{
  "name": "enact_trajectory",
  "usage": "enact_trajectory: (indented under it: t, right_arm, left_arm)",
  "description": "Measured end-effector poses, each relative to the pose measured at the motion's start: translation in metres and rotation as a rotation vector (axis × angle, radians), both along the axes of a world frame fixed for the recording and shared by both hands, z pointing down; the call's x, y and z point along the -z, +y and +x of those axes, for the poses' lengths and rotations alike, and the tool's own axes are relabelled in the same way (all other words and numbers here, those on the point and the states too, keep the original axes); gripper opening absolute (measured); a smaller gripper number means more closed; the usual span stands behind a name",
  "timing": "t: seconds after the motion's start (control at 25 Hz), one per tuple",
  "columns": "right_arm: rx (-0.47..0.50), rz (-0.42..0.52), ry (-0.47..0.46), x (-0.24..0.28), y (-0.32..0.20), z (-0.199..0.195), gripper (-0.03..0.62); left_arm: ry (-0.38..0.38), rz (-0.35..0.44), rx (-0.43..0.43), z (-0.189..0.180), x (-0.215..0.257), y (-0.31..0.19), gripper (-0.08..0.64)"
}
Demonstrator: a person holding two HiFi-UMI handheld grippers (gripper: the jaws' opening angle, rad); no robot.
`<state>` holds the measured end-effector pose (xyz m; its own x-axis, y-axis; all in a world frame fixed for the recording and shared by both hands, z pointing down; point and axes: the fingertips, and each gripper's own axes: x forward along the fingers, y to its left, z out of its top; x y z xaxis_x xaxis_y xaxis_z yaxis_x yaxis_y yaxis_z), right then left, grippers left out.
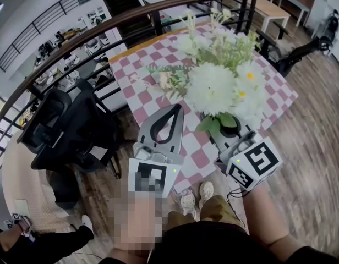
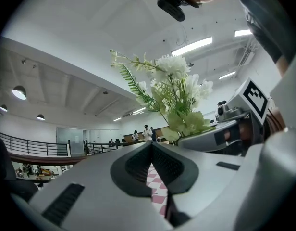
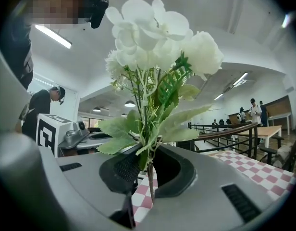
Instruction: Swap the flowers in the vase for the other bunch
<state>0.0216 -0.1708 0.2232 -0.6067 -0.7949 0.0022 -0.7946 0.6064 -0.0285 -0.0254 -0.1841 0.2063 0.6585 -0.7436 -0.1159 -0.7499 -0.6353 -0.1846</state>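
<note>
Head view: holding a bunch of white flowers (image 1: 213, 87) over the near edge of a checked table (image 1: 153, 100) with the right gripper (image 1: 231, 130), the left gripper (image 1: 176, 110) just to its left.

Left gripper view: pressing jaws together on nothing.

Right gripper view: pinching the bunch's green stems (image 3: 149, 177), blooms pointing up.
</note>
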Motion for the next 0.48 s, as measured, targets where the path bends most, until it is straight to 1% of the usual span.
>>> enact_trajectory:
  t: [0.12, 0.24, 0.48]
  right_arm:
    - [0.038, -0.001, -0.006, -0.001, -0.008, -0.005, 0.067]
    - [0.083, -0.007, -0.019, -0.005, -0.018, -0.01, 0.067]
    - [0.169, -0.029, -0.07, -0.015, -0.036, -0.01, 0.067]
  left_arm:
    - [-0.005, -0.004, 0.021, -0.001, -0.003, -0.007, 0.008]
    - [0.005, -0.025, 0.048, -0.003, -0.008, -0.014, 0.008]
    - [0.022, -0.065, 0.138, -0.01, -0.02, -0.027, 0.008]
